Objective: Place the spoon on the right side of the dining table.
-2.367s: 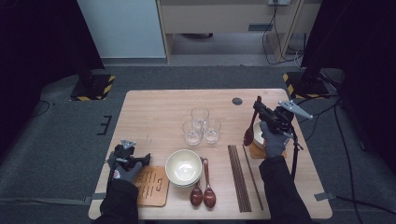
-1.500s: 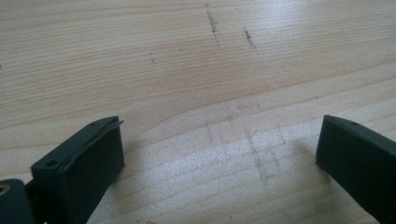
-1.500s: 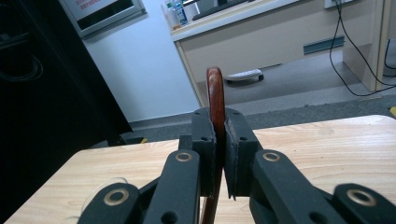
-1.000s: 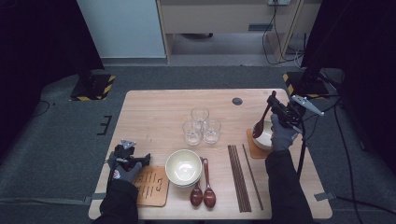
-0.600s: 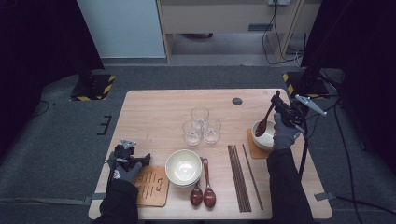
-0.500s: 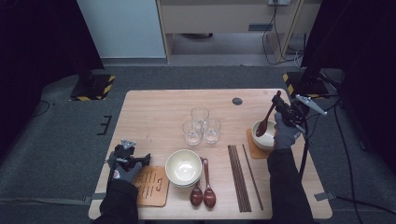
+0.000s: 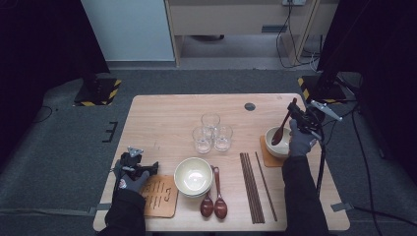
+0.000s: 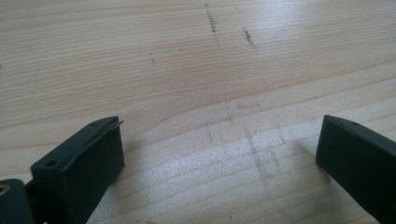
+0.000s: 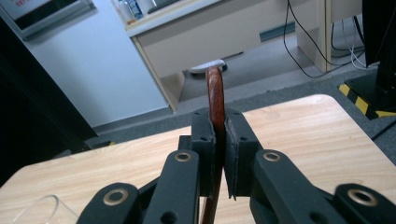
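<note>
As seen in the high view, the right hand-held gripper [image 7: 298, 114] is clamped on the handle of a dark brown wooden spoon [image 7: 282, 129]. The spoon slants down and left from the jaws, its scoop end inside the pale round ceramic bowl [image 7: 275, 142] at the bench's right side. That bowl sits on a square brown coaster [image 7: 266, 157]. The left hand-held gripper [image 7: 140, 167] rests low at the near left of the light wooden bench [image 7: 162, 118], jaws apart, nothing between them, just beside a brown wooden board with dark markings [image 7: 158, 195].

Counts, high view: 2 bowls (the second, a larger cream bowl [image 7: 193, 176], near centre front); 3 spoons in all, 1 held plus 2 dark wooden spoons [image 7: 213, 199] lying side by side just right of the cream bowl; 3 clear drinking glasses [image 7: 212, 132] clustered mid-bench; a bundle of dark chopsticks [image 7: 252, 185] lying together, plus one apart to their right, exact count can't tell; 1 coaster; 1 board.

Left gripper view: both black jaws stand wide apart over bare bench wood, gripping nothing.

Right gripper view: jaws pressed together on the reddish-brown spoon handle, handle end sticking up past the pads [image 9: 236, 135]. Rim of one glass at bottom left.
</note>
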### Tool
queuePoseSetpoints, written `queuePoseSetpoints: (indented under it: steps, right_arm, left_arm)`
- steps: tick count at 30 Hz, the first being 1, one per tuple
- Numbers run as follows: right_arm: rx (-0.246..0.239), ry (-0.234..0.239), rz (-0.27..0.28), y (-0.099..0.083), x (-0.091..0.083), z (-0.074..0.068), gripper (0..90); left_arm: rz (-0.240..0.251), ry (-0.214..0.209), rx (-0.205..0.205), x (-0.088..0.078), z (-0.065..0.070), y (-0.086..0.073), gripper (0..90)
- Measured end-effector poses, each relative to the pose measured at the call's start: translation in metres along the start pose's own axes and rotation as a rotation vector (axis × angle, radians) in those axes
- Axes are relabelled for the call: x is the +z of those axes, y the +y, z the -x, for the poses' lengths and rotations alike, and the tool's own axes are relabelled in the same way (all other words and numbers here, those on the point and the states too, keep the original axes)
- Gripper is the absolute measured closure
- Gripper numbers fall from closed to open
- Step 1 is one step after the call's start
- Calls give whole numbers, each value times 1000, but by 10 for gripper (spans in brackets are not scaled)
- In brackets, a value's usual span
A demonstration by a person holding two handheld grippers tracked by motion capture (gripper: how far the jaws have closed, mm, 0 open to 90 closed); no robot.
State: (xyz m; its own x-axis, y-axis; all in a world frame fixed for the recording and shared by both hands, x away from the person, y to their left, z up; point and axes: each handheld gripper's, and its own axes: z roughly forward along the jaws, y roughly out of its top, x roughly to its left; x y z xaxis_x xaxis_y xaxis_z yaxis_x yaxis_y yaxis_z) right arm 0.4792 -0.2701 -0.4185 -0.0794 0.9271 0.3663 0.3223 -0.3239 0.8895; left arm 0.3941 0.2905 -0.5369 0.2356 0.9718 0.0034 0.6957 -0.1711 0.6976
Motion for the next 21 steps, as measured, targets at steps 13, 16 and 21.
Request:
queuePoseSetpoints:
  steps: [13,16,21]
  right_arm:
    - [-2,4,-83,-12,5,3,826]
    - [-13,0,-101,-13,6,3,814]
    - [-31,0,-137,-14,5,1,795]
  left_arm:
    - [0,0,0,0,0,0,0]
    - [0,0,0,0,0,0,0]
    - [0,0,0,0,0,0,0]
